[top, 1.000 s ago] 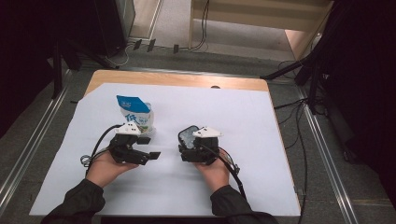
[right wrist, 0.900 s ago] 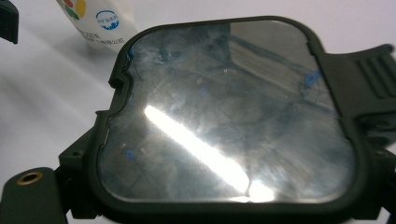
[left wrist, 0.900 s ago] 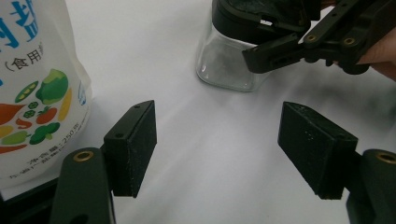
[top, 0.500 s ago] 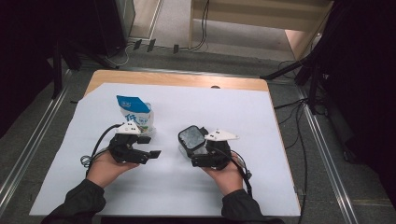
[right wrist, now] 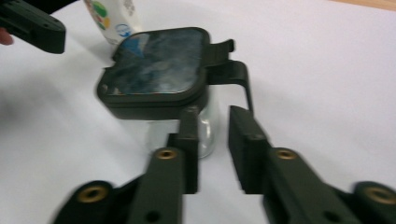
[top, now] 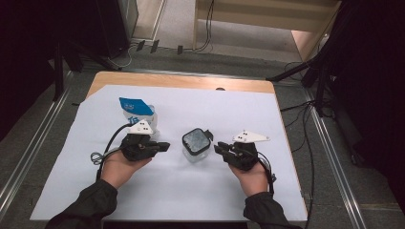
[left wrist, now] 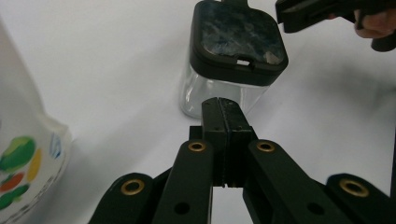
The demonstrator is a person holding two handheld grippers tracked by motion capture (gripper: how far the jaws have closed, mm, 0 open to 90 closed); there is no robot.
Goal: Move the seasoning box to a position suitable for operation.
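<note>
Both forearms are coming in from the near edge of the counter in dark sleeves, each hand wrapped around its tool. The left gripper (top: 165, 145) is pointing toward the right, and its fingers (left wrist: 215, 122) have just been closing and are now pressing flat together with nothing between them. The right gripper (top: 218, 147) is pointing back toward the left, its fingers (right wrist: 189, 135) likewise just closing, a narrow gap showing, gripping nothing.

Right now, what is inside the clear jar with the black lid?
Through the glass wall of the jar nothing shows but white table cover. The black lid hides the upper part, so that stays unseen.
</note>
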